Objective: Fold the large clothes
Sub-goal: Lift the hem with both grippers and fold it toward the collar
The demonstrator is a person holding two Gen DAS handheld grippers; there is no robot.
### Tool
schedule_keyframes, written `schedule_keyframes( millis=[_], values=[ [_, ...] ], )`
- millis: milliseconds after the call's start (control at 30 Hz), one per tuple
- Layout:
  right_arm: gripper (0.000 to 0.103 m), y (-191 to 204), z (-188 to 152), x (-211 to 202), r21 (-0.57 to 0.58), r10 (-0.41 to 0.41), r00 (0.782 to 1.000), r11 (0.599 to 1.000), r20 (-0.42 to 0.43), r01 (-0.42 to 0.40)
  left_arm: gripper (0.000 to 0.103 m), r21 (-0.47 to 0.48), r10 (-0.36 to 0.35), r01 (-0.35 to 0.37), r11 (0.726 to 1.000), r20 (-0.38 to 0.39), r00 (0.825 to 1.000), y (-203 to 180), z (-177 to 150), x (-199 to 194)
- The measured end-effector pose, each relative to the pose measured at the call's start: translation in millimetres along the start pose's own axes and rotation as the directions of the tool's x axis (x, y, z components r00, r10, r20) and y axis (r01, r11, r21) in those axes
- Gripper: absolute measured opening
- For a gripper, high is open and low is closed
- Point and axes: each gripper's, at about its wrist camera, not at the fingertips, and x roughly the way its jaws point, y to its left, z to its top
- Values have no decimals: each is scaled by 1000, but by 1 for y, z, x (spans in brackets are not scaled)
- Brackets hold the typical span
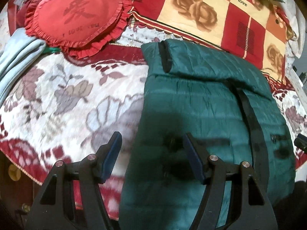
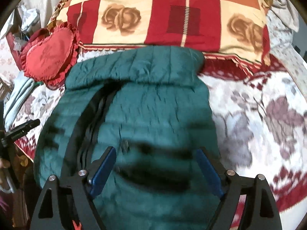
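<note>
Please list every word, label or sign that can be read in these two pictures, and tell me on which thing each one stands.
"love": on a cream square of the checked rose quilt, printed more than once; it reads clearest at the top of the right wrist view.
"I LOVE YOU": faint, low on the red heart pillow.
A large character above those words on the pillow: too blurred to read.
Green padded jacket: no readable label or brand.

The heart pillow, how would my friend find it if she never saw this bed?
Start at the big checked quilt with roses and the word "love" at the far end of the bed. Beside it, on the flowery blanket, lies the heart pillow. It is the only heart shape there, red with a frilly ruffled edge.
</note>
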Motion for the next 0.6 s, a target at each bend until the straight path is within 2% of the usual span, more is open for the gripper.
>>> schedule_keyframes(
  millis=[233, 400, 600],
  values=[
    [84, -17, -43, -18, 42, -14, 999, 999, -39, 16, 66, -89, -50, 47, 995, -33, 998, 32, -42, -19],
    [85, -27, -65, -21, 53, -22, 997, 998, -77, 26, 66, -135, -66, 56, 989, -72, 995, 48, -70, -20],
    [88, -45, -86, -17, 94, -31, 992, 995, -119, 43, 66, -195, -122, 96, 976, -125, 985, 60, -96, -11]
  ],
)
